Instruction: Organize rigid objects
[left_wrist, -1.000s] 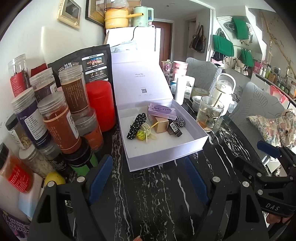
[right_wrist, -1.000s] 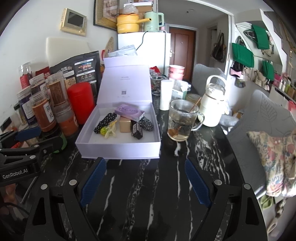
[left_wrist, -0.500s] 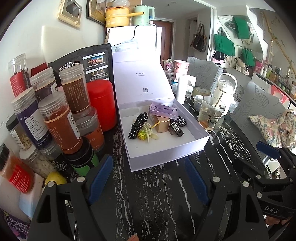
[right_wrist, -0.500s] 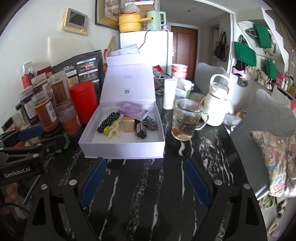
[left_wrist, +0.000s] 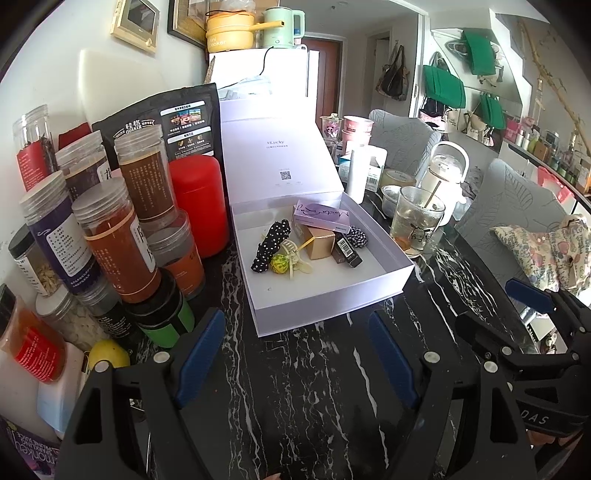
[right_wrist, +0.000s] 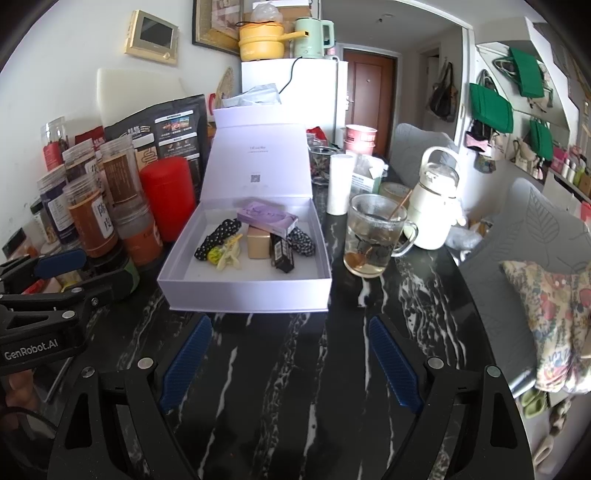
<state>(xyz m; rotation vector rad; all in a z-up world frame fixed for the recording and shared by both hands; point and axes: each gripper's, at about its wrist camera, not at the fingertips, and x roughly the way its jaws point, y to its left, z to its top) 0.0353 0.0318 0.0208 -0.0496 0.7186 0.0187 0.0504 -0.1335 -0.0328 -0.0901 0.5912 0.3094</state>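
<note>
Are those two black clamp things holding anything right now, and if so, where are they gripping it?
Nothing is held. The left gripper and the right gripper both hang open above the bare black marble table, short of the white box.

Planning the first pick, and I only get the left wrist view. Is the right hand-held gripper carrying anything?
Observer: No. The right hand-held gripper is open with nothing between its pads, over bare table in front of the box.
Operator: The glass beside the box, does it have a handle? I see none.
Observer: Yes, it is a mug; its handle points away from the box, toward the white kettle.
Operator: Is the mug touching the box?
Observer: No, a strip of table shows between them.
</note>
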